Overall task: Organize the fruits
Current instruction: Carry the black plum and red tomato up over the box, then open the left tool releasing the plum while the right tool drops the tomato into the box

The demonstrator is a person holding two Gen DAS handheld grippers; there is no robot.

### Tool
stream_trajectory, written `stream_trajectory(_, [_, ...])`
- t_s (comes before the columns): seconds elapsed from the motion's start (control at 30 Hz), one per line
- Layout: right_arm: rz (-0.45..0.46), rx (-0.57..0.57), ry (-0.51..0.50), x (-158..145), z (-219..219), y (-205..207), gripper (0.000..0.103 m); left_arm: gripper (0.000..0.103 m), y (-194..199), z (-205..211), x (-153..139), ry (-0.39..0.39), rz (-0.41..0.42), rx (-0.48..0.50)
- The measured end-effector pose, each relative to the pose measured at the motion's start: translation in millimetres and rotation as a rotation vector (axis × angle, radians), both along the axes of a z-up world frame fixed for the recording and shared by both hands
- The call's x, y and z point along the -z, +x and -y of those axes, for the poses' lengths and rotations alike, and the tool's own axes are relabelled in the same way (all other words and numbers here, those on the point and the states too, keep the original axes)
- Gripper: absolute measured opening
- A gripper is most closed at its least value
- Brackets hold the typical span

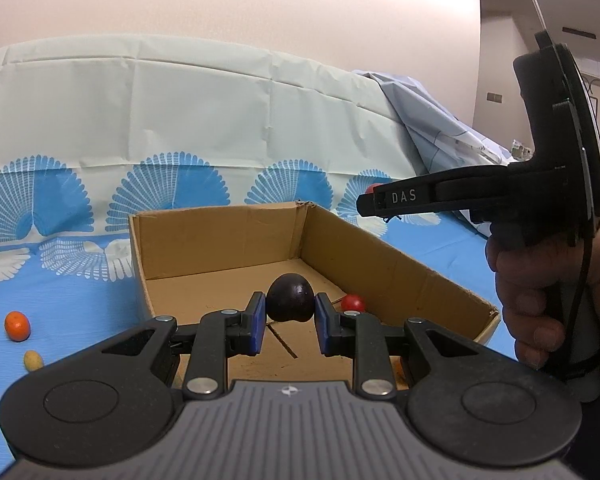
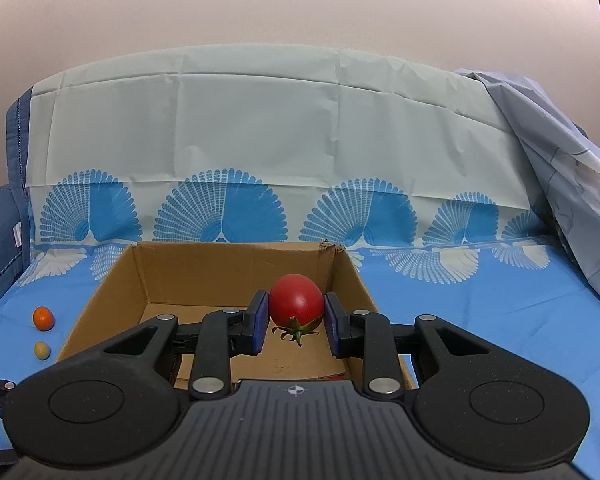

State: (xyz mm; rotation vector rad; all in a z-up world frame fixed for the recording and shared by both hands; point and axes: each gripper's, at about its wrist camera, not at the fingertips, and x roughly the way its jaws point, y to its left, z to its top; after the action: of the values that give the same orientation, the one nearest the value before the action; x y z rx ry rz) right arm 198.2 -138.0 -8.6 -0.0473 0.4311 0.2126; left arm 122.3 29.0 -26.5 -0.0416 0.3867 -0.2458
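Note:
My left gripper (image 1: 290,312) is shut on a dark purple plum (image 1: 291,298) and holds it above the open cardboard box (image 1: 220,236). A small red fruit (image 1: 353,303) lies inside the box by its right wall. My right gripper (image 2: 296,316) is shut on a red tomato (image 2: 296,300) with a green stem, held over the same box (image 2: 196,268). The right gripper's body also shows in the left wrist view (image 1: 404,198), in a hand at the right.
An orange fruit (image 1: 17,325) and a small yellow fruit (image 1: 33,360) lie on the blue patterned cloth (image 1: 60,300) left of the box; both also show in the right wrist view, orange (image 2: 43,317) and yellow (image 2: 42,349). A pale cloth-covered backrest (image 2: 260,120) stands behind.

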Motion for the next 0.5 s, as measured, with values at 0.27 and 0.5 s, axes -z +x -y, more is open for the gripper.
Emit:
stream_trajectory(0.27, [0.000, -0.001, 0.000, -0.1, 0.0, 0.1, 0.030, 0.028, 0.0, -0.6, 0.1, -0.001, 0.000, 0.000])
stream_trajectory(0.5, [-0.011, -0.001, -0.006, -0.1, -0.1, 1.3, 0.032, 0.036, 2.9, -1.9, 1.1, -0.012, -0.026, 0.017])
